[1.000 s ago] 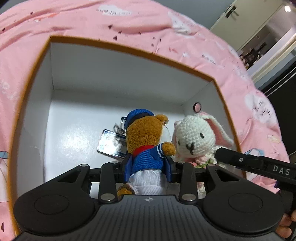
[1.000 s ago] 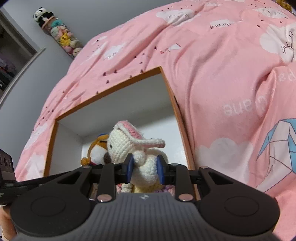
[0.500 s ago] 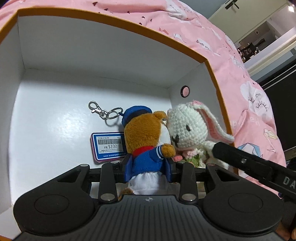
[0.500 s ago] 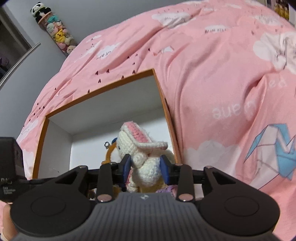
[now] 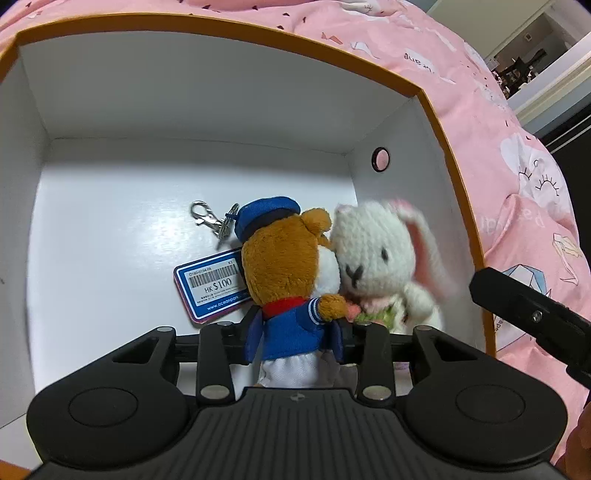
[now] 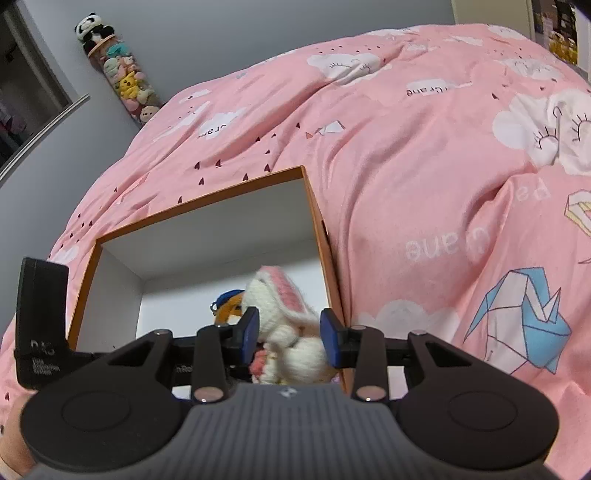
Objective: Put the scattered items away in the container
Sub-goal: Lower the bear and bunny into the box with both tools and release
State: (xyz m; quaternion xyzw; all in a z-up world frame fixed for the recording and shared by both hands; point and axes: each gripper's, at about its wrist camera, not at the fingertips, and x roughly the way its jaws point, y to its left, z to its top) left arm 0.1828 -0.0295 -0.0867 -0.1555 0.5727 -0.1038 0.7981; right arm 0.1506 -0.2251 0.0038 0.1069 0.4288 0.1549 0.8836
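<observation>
An orange-rimmed white box (image 5: 221,33) lies open on the bed. My left gripper (image 5: 295,339) reaches into it, and its blue pads still touch the jacket of a brown bear plush in a blue cap (image 5: 284,266) while the jaws are opening. The bear's price tag (image 5: 210,284) and metal clip (image 5: 207,218) rest on the box floor. A white crocheted rabbit (image 5: 376,251) leans against the bear by the right wall. My right gripper (image 6: 290,332) is open. The rabbit (image 6: 291,350) is blurred and loose between its pads.
A pink cloud-print duvet (image 6: 406,147) surrounds the box (image 6: 207,206). A small pink round hole (image 5: 380,158) marks the box's right wall. A clear tube of plush toys (image 6: 125,81) stands against the grey wall far back. The right gripper's black housing (image 5: 532,317) hangs over the box's right edge.
The left gripper sank deeper into the box with the bear, and the tag and clip came to lie on the floor. The right jaws widened off the rabbit, which slumps lower.
</observation>
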